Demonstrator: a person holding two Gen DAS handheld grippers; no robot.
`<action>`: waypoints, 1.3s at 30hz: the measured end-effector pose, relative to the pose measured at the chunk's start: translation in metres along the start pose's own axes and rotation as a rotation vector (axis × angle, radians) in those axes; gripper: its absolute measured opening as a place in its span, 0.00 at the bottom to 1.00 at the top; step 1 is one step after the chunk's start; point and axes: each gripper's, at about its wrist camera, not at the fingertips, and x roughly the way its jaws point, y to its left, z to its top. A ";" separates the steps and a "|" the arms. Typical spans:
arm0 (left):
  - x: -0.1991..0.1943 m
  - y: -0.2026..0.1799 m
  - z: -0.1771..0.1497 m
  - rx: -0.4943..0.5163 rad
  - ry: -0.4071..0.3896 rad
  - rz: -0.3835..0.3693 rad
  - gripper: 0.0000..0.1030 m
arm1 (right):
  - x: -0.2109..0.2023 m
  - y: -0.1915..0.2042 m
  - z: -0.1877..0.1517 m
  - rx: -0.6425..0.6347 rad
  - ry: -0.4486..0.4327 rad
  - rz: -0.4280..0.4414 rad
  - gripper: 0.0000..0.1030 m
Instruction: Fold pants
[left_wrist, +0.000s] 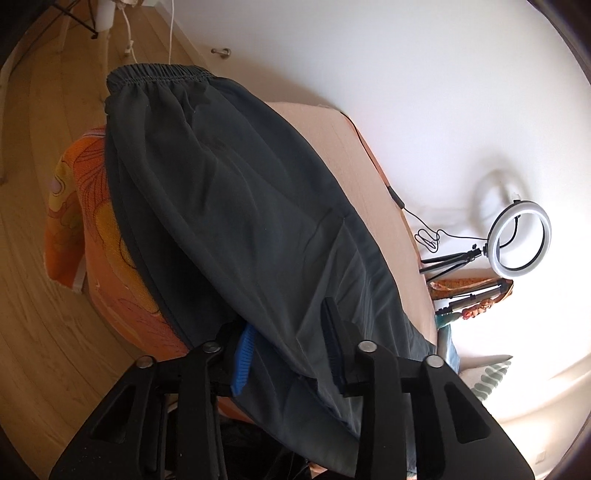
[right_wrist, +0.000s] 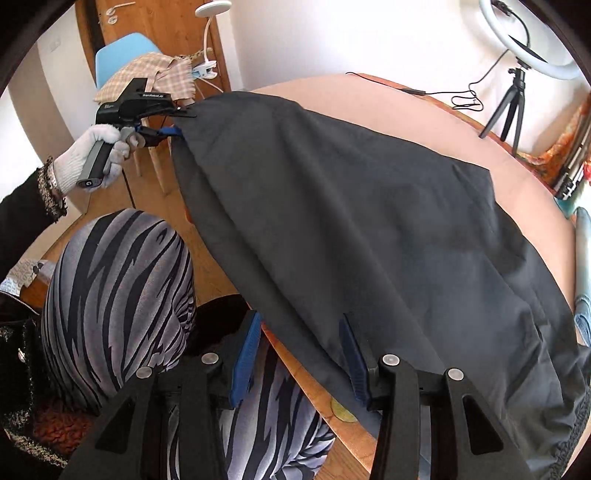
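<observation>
The right gripper (right_wrist: 299, 358) holds its fingers apart with the near edge of the dark pants (right_wrist: 369, 229) between them, grip uncertain. Farther off, the left gripper (right_wrist: 177, 123) pinches the far end. The pants drape over the table (right_wrist: 388, 92), seemingly mid-fold; next, lay them flat and align edges.

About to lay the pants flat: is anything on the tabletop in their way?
Nothing visible. The tabletop beyond the pants is bare; a black cable and a ring-light tripod sit only by its far edge.
</observation>
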 end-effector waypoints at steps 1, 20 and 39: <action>-0.001 0.002 0.002 0.008 -0.005 0.003 0.08 | 0.004 0.004 0.003 -0.017 0.003 -0.001 0.44; -0.032 0.016 0.006 0.073 -0.119 0.016 0.01 | 0.015 0.041 0.026 -0.175 -0.017 0.014 0.00; -0.038 0.014 0.008 0.106 -0.113 0.023 0.01 | 0.034 0.047 0.035 -0.235 -0.007 -0.038 0.32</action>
